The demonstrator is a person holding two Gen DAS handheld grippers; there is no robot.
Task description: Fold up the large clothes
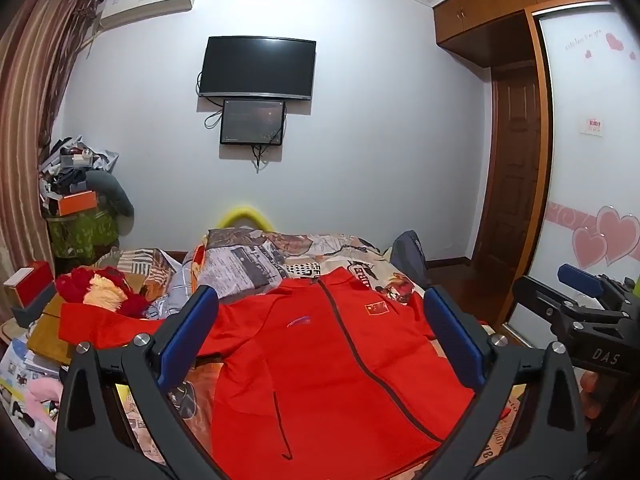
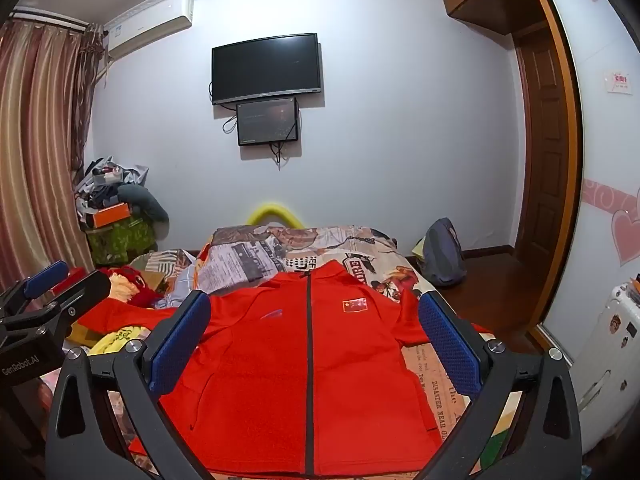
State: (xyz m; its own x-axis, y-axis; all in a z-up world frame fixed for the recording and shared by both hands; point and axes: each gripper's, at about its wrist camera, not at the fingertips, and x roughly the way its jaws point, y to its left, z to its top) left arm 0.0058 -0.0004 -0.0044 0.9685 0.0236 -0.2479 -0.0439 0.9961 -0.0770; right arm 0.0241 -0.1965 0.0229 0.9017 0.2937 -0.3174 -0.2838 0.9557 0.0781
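A red zip jacket (image 1: 320, 364) with a small flag patch lies flat, front up, on the bed; it also shows in the right wrist view (image 2: 304, 372). Its left sleeve (image 1: 104, 324) is spread out to the left. My left gripper (image 1: 320, 328) is open and empty, held above the jacket's lower half. My right gripper (image 2: 314, 332) is open and empty, also above the jacket. The right gripper shows at the right edge of the left wrist view (image 1: 580, 304), and the left gripper at the left edge of the right wrist view (image 2: 48, 296).
The bed has a printed sheet (image 1: 320, 252) and a folded quilt (image 2: 248, 256) beyond the collar. A red plush toy (image 1: 104, 292) and clutter lie at the left. A backpack (image 2: 442, 252) sits on the floor at the right, beside the wardrobe (image 1: 592, 140).
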